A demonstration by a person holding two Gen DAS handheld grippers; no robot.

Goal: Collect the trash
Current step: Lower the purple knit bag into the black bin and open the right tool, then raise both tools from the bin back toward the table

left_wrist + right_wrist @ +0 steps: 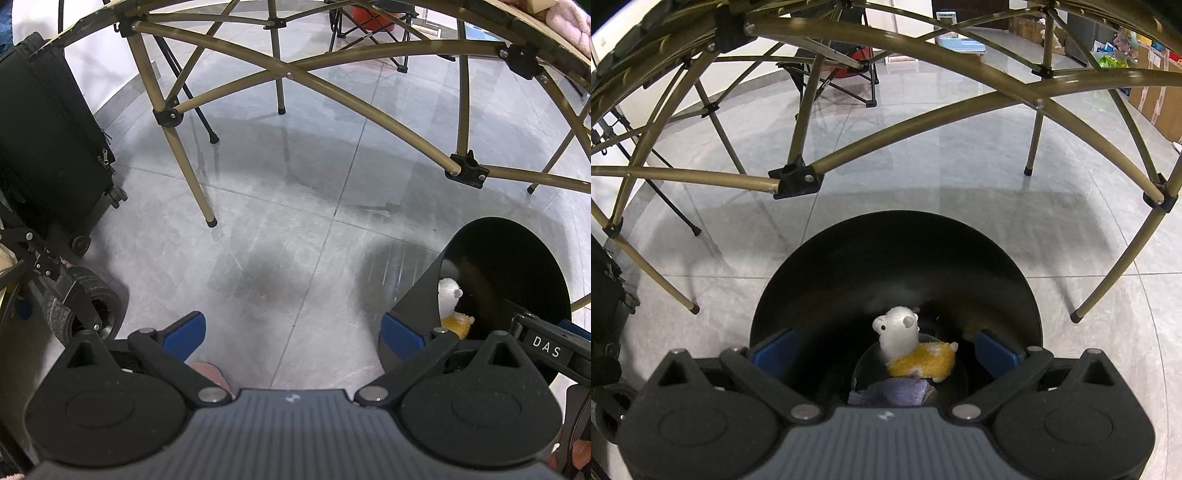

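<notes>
The right gripper [882, 350] is held spread wide and empty above the black bin [897, 236], so the plush toy [916, 350] is left lying inside, directly below. The left gripper [291, 332] is likewise spread, over bare floor [280, 236].

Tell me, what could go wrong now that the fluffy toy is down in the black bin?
1. The right gripper hangs open over the black bin; lowering it may knock the rim and tip the bin.
2. The plush toy and purple cloth may not be trash at all.
3. The folding table's legs stand close, easy to bump.
</notes>
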